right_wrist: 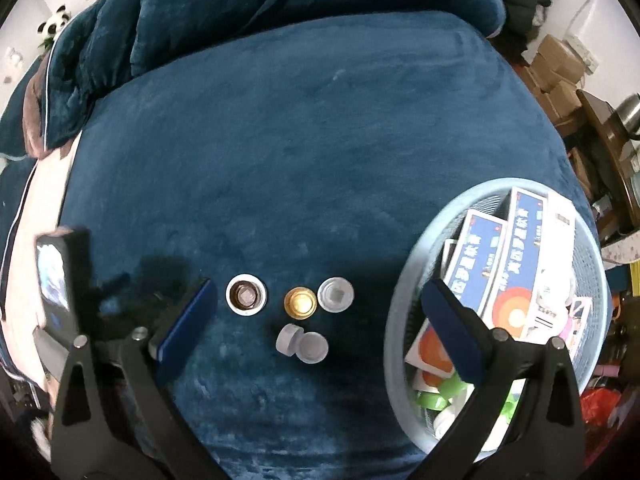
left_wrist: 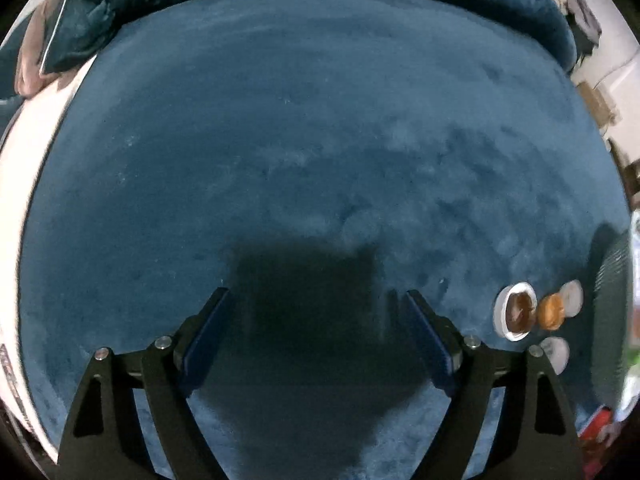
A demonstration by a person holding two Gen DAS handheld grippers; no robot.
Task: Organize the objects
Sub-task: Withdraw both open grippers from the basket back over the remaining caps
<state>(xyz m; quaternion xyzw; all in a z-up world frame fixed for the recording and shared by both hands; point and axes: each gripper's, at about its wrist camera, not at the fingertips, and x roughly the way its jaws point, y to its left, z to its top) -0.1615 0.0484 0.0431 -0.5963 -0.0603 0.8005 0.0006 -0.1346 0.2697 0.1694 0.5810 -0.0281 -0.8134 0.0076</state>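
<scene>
Several small caps lie on the blue plush bedcover [right_wrist: 300, 140]: a white-rimmed brown cap [right_wrist: 245, 295], a gold cap [right_wrist: 300, 302], a translucent grey cap [right_wrist: 335, 294] and two small grey caps [right_wrist: 290, 340] touching each other. My right gripper [right_wrist: 319, 284] hovers above them, open and holding nothing. A light blue mesh basket [right_wrist: 394, 332] with blue boxes stands at the right, under the right finger. My left gripper [left_wrist: 317, 294] is open over bare cover, its shadow below it. The white-rimmed cap [left_wrist: 518, 311] and gold cap [left_wrist: 551, 312] lie well to its right.
A bunched blue blanket [right_wrist: 240, 12] lies along the back. The bed's white edge [left_wrist: 24, 184] runs down the left. Cardboard boxes [right_wrist: 556, 72] and dark furniture stand beyond the bed at the right. The left gripper's body with its screen [right_wrist: 54, 280] shows at the left.
</scene>
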